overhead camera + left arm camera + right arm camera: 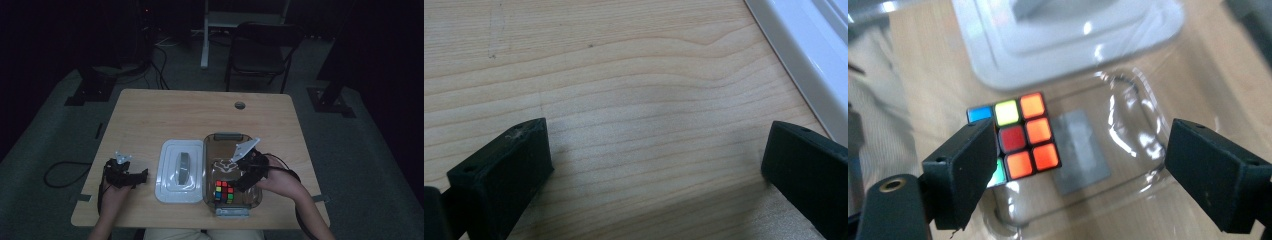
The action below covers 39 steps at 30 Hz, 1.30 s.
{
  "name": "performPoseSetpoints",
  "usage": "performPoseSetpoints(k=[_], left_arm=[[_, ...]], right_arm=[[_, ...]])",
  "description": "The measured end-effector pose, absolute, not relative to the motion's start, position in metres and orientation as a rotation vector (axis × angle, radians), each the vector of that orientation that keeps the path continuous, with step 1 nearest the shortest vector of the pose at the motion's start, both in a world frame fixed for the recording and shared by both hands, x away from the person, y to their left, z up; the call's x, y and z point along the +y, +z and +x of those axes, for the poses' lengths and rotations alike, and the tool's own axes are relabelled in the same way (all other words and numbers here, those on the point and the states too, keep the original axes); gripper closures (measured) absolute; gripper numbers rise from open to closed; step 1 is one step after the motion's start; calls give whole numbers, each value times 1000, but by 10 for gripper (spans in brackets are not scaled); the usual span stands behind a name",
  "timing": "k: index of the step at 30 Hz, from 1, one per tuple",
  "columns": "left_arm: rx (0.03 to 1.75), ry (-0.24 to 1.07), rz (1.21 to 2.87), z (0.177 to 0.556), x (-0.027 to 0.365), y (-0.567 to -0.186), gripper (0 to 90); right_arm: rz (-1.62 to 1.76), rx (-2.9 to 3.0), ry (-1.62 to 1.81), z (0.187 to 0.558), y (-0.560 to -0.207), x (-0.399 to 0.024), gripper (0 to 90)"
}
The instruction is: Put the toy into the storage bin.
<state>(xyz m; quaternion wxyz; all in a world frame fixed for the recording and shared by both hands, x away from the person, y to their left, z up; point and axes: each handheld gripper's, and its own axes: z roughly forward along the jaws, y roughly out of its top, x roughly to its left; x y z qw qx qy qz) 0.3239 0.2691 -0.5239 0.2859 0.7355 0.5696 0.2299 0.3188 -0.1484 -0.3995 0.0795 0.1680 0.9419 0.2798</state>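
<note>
My right claw (1073, 170) released, jaws wide over cube (1020, 137) in clear box (256, 197), lower right. Left claw (654, 165) released on counter (624, 75).

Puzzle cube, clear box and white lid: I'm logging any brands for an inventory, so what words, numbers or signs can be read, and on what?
None can be read.
Puzzle cube: plain coloured stickers, no print.
Clear box: a grey rectangle under its floor, blank as far as the blurred right gripper view shows.
White lid: plain.
Table: bare wood grain.
</note>
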Motion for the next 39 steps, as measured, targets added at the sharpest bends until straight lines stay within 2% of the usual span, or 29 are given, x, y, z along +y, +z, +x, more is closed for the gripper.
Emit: performPoseSetpoints(k=[26, 39], left_arm=[[1524, 614, 1965, 324, 269, -524, 4], [1524, 613, 1965, 324, 269, -524, 4]], right_arm=[[987, 2308, 1335, 308, -406, -231, 112], [1137, 2121, 1350, 308, -427, -260, 113]])
